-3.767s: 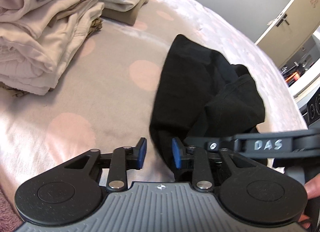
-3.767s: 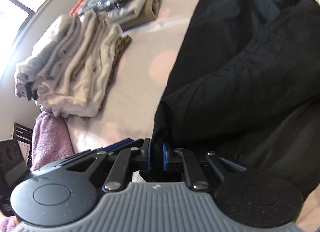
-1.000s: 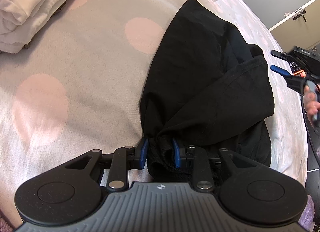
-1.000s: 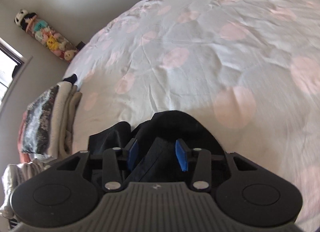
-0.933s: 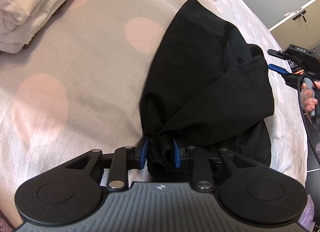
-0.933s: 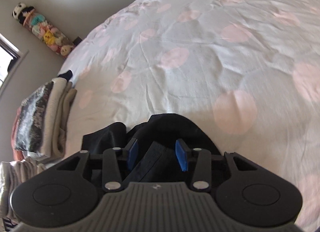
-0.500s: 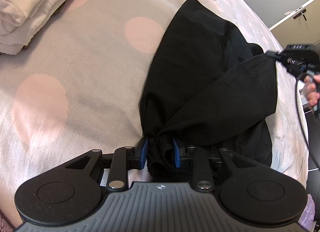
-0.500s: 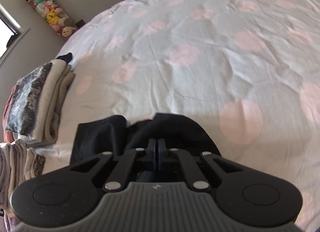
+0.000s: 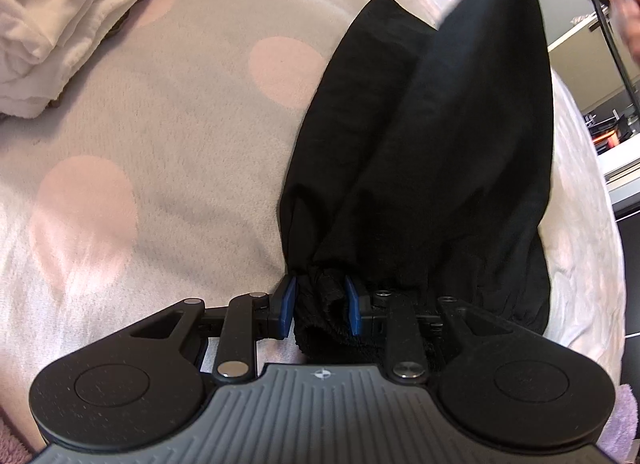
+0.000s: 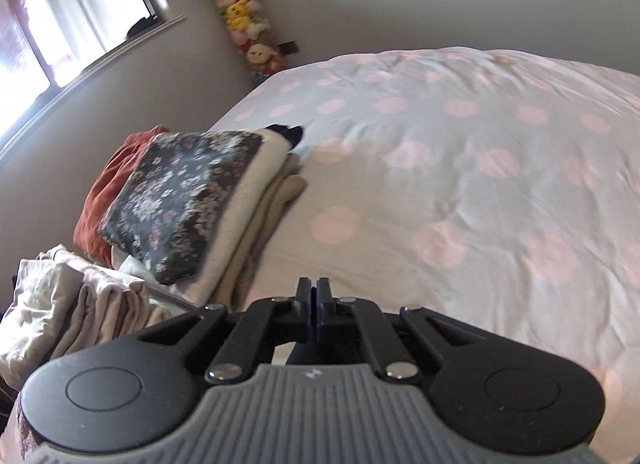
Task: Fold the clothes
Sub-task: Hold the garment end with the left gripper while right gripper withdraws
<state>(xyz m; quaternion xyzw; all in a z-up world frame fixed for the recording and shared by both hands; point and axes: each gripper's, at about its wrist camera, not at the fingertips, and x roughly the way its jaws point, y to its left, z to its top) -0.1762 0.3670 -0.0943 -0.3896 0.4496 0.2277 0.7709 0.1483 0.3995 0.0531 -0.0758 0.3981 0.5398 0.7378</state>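
In the left wrist view, a pile of folded pale clothes (image 9: 60, 23) fills the upper left corner, resting on the bedspread (image 9: 168, 151), which is pale with pink dots. At the bottom centre, the left gripper (image 9: 320, 306) is clamped on the gathered elastic hem of the black garment (image 9: 420, 151); its blue pads (image 9: 286, 306) press the bunched cloth from either side. From there the garment spreads up the middle and right of the frame. Its lower layer lies flat on the bedspread, while an upper layer rises as a taut sheet toward the top right corner. There the right gripper shows only as a blurred dark shape beside a hand (image 9: 626, 7), so the grip itself cannot be made out in this view.

In the right wrist view, the pale pile (image 10: 68, 304) sits at the lower left. Above it, in the left-centre, stands a second stack topped by a dark floral piece (image 10: 180, 195), with a rust-red item beside it. The right gripper (image 10: 313, 304) sits at bottom centre, its jaws pressed together on a thin edge of black cloth, some of which shows just beneath them. The dotted bedspread fills the right half of the frame.
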